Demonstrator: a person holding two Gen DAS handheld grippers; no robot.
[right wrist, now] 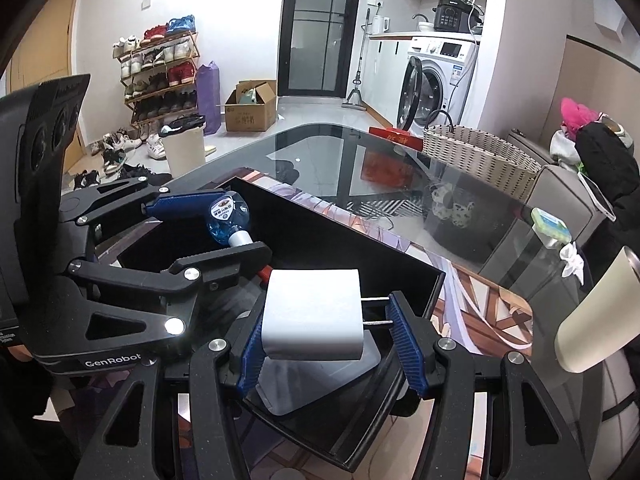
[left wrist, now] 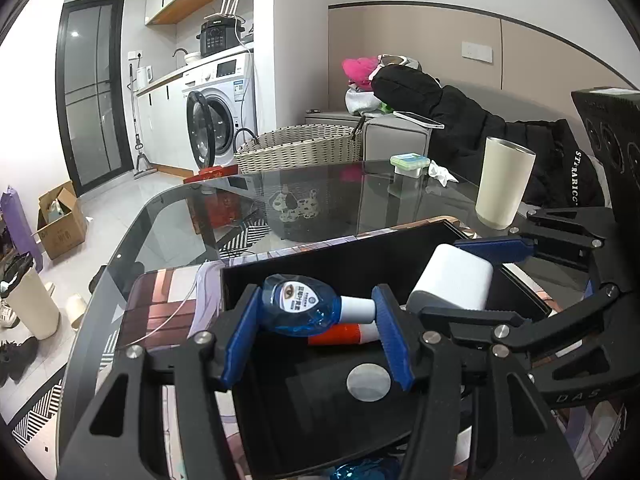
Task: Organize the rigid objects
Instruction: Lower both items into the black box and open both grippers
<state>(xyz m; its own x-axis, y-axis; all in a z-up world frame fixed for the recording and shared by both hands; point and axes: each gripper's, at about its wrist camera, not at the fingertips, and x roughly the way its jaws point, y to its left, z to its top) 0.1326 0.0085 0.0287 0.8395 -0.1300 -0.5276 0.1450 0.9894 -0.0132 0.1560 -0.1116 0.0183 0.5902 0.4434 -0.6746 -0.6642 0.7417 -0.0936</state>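
Eye-drop bottle (left wrist: pixel 298 309) is hanging clamped lengthwise in the left gripper (left wrist: pixel 316 326) over the black tray (left wrist: pixel 340 256) on the worktop; beside it, the right gripper (right wrist: pixel 326 350) is pinching a white charger (right wrist: pixel 314 316), both seemingly poised for dropping in.

Cream tumbler (left wrist: pixel 505 184) on glass table (left wrist: pixel 192 216), wicker basket (left wrist: pixel 300 148), washing machine (right wrist: pixel 436 80), shoe rack (right wrist: pixel 160 76)

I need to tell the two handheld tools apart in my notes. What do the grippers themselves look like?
Both look alike: matte black linkage arms with silver pivot bolts and ribbed blue finger pads. The left gripper carries white "GenRobot" lettering; the right gripper shows no marking of its own here.
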